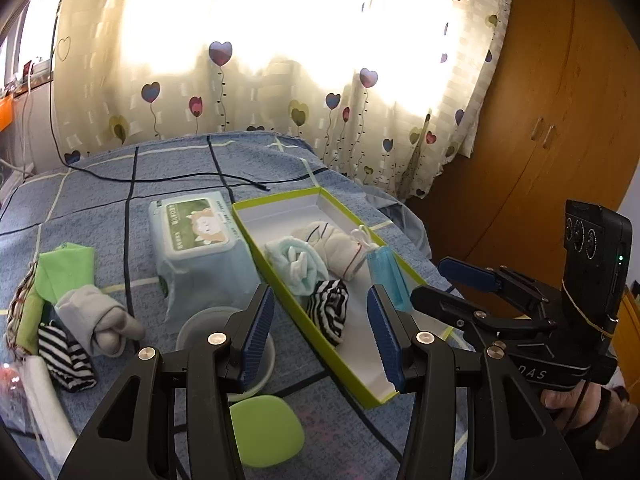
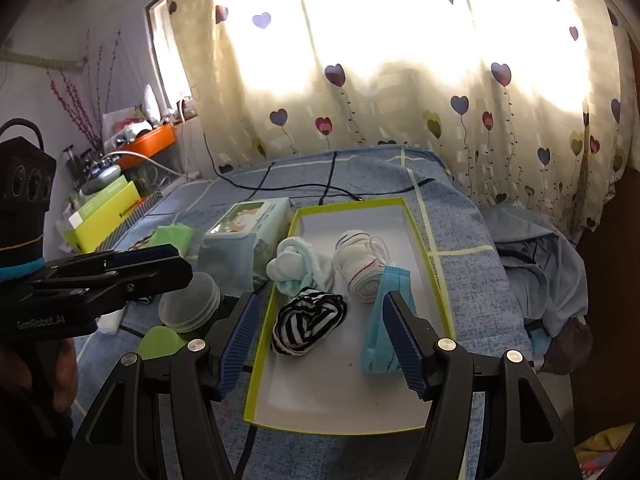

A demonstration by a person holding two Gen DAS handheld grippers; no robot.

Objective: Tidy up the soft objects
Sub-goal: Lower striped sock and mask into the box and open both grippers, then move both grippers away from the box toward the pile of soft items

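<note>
A green-rimmed white box (image 1: 280, 216) (image 2: 404, 248) lies on the blue bed. In it are a striped sock roll (image 1: 330, 308) (image 2: 308, 320), a light blue sock roll (image 1: 294, 264) (image 2: 298, 266), a white sock roll (image 1: 336, 246) (image 2: 358, 270) and a blue face mask (image 1: 386, 274) (image 2: 376, 344). My left gripper (image 1: 322, 336) is open and empty above the box's near end. My right gripper (image 2: 320, 344) is open and empty over the box. On the bed at left lie a grey sock roll (image 1: 98, 320), a striped sock (image 1: 64, 356) and a green cloth (image 1: 66, 268).
A wet-wipes pack (image 1: 196, 240) (image 2: 244, 240) stands left of the box. A clear round lid (image 1: 224, 344) (image 2: 188, 304) and a green oval pad (image 1: 266, 428) (image 2: 160, 342) lie near it. A black cable (image 1: 180, 178) crosses the bed. A wooden wardrobe (image 1: 540, 120) stands right.
</note>
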